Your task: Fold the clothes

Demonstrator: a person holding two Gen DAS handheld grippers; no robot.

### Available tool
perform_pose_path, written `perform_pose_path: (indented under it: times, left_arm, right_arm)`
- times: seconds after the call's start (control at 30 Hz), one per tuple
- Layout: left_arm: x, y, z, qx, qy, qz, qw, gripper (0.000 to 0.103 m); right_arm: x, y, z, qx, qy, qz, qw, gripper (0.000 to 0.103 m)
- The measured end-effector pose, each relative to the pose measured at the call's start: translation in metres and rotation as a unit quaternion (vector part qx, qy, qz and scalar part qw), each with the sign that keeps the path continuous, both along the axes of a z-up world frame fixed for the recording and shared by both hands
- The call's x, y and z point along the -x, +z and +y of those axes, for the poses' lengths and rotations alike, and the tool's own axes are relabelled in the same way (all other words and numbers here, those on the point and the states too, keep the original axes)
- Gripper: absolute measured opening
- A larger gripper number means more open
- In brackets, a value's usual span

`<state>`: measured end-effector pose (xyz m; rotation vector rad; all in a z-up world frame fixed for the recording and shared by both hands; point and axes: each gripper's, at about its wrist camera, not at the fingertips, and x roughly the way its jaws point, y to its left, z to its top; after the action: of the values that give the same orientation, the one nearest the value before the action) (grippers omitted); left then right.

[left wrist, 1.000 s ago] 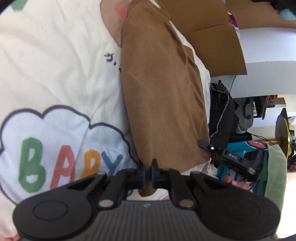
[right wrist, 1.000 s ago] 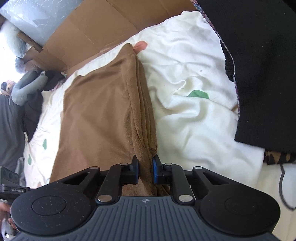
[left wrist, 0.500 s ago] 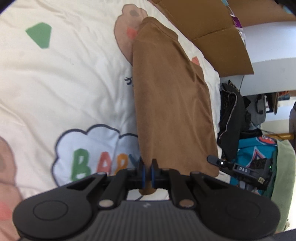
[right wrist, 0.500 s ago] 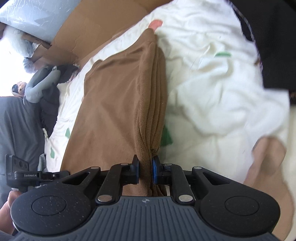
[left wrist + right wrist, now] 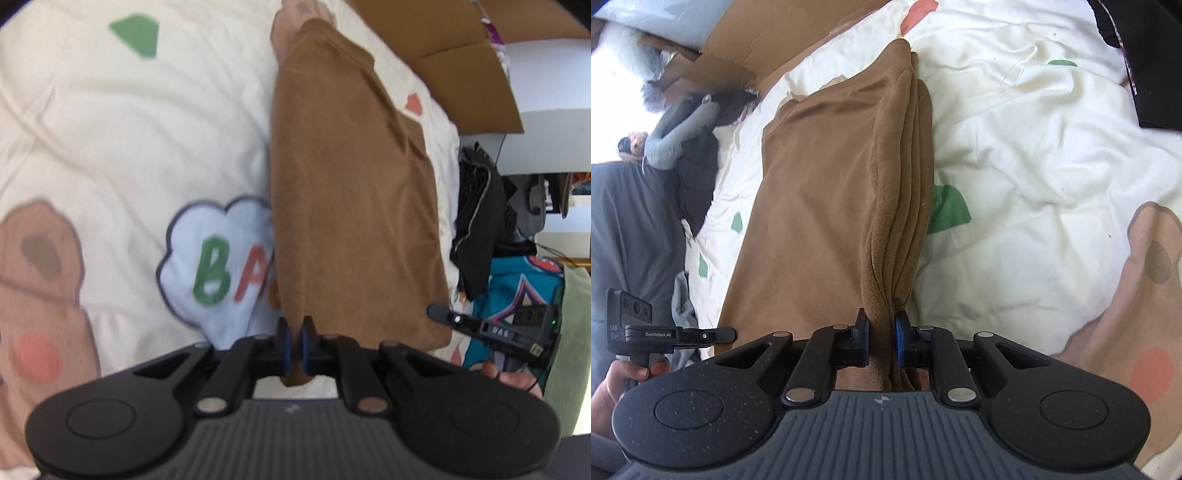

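A brown folded garment lies lengthwise on a cream printed quilt. My left gripper is shut on one near corner of it, the cloth pinched thin between the blue pads. In the right wrist view the same brown garment shows several stacked layers along its right edge. My right gripper is shut on that thick folded corner. The near edge is lifted off the quilt between the two grippers. Each gripper shows in the other's view, the right one and the left one, held by a hand.
Flattened cardboard lies past the quilt's far edge. A black garment rests at the upper right in the right wrist view. Dark clothes and a teal printed fabric are piled beside the bed. A grey garment lies at the left.
Both grippers have drawn back and risen slightly with the garment's near corners, so more of the quilt and the garment's whole length show. The grips are unchanged.
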<state>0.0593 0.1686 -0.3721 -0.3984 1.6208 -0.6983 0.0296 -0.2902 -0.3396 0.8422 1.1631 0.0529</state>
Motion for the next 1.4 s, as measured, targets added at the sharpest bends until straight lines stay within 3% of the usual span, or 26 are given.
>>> perform_pose_path:
  times: [0.33,0.47,0.6,0.9,1.23,1.4]
  left_arm:
    - [0.015,-0.022,-0.011,-0.009,-0.031,0.052,0.9981,0.008]
    - [0.011,-0.024,-0.009,-0.027,-0.043,0.057,0.9971,0.014]
    - [0.006,-0.021,-0.008,-0.031,-0.03,0.044,0.9981,0.014]
    - [-0.012,-0.016,-0.023,-0.048,-0.029,0.014,0.9984,0.029]
    - [-0.035,-0.017,-0.038,-0.052,0.002,-0.007,0.9986,0.03]
    - [-0.039,-0.02,-0.052,-0.057,-0.002,-0.023,0.9981,0.03]
  right_arm:
    - [0.009,-0.001,-0.007,0.03,0.012,0.025,0.999,0.011]
    - [0.005,-0.001,-0.005,0.044,0.033,0.045,0.997,0.021]
    - [0.005,0.005,-0.012,0.059,0.032,0.039,0.997,0.036]
    - [-0.009,0.013,-0.018,0.074,0.027,0.016,0.997,0.046]
    - [-0.054,0.01,-0.013,0.1,0.035,-0.033,0.994,0.048]
    - [-0.07,0.004,-0.011,0.131,0.045,-0.037,0.99,0.048]
